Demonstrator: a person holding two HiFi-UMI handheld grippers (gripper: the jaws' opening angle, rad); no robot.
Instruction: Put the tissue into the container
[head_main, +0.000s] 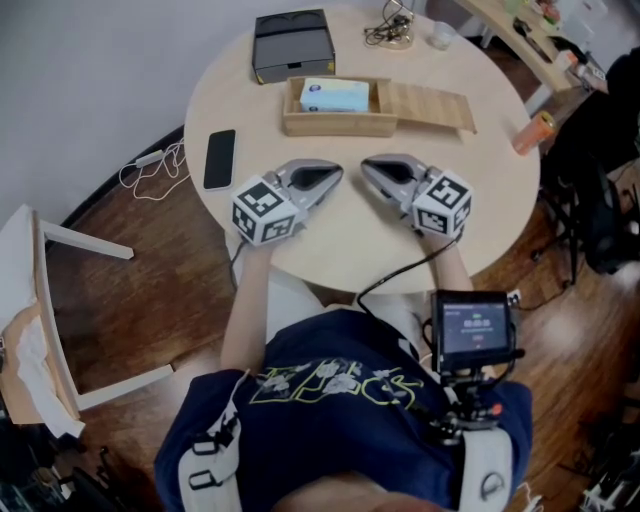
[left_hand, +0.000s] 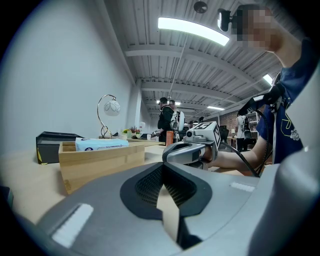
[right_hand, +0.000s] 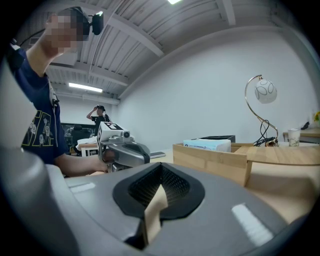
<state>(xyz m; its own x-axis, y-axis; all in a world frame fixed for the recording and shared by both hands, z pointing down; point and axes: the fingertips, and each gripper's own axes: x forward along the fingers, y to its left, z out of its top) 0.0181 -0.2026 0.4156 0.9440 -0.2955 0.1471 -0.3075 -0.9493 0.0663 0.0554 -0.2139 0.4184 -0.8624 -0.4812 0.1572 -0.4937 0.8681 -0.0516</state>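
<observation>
A light-blue tissue pack (head_main: 335, 95) lies inside an open wooden box (head_main: 300, 124) at the back of the round table (head_main: 500, 200). The box's lid (head_main: 432, 106) is slid out to the right. Nearer me, both grippers rest on the tabletop with their tips pointing at each other across a small gap. My left gripper (head_main: 335, 176) is shut and empty, and so is my right gripper (head_main: 367, 170). The left gripper view shows the tissue pack (left_hand: 100, 144) in the box (left_hand: 102, 162) and the right gripper (left_hand: 192, 150) ahead. From the right gripper view I see the box (right_hand: 210, 159) and the left gripper (right_hand: 122, 150).
A black case (head_main: 293, 45) stands behind the wooden box. A phone (head_main: 219, 158) lies at the table's left. A wire lamp base with cables (head_main: 392, 30) and a cup (head_main: 441, 36) sit at the back. An orange bottle (head_main: 533, 133) is at the right edge, a white chair (head_main: 45, 300) on the floor to the left.
</observation>
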